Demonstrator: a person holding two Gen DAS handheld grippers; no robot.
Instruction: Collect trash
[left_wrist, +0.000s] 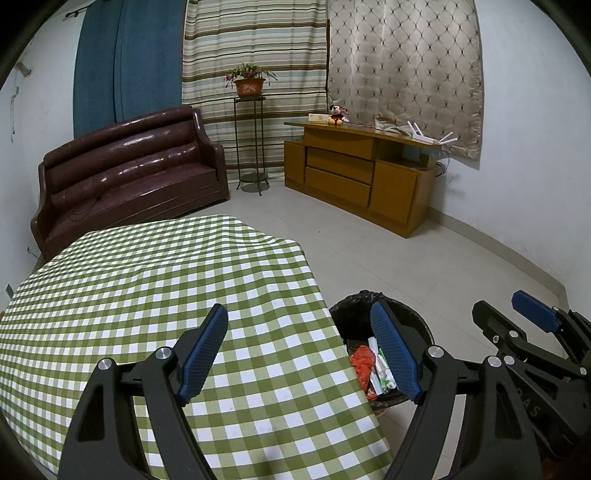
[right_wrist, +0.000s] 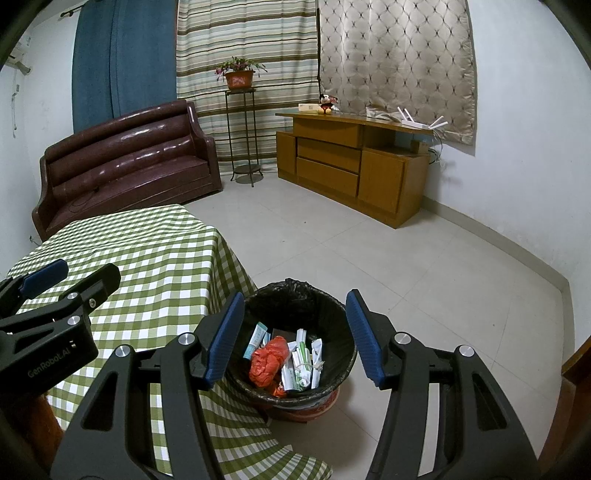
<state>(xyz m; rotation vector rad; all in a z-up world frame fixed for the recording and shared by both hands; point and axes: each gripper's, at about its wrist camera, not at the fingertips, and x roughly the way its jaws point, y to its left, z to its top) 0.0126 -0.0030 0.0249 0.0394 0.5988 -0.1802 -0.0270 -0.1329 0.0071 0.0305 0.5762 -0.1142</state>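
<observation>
Your left gripper (left_wrist: 299, 354) hung above the near corner of the table's green-and-white checked cloth (left_wrist: 147, 288), its blue-padded jaws spread wide with nothing between them. Your right gripper (right_wrist: 295, 336) hovered over the trash bin (right_wrist: 340, 332), which stood on the floor tiles just beside the table's draped edge; its jaws were spread just as wide and held nothing.

Inside the bin's black liner lay the trash: a crumpled red bag (right_wrist: 267, 360) next to several white and green wrappers (right_wrist: 304, 363) and a teal-and-white packet (right_wrist: 256, 339). Any print on them was too small to read.

In the right wrist view, your left gripper's body carried the lettering "GenRobot.AI" (right_wrist: 48, 363). In the left wrist view, the right gripper's body showed only fragmentary letters, not clear enough to read.
</observation>
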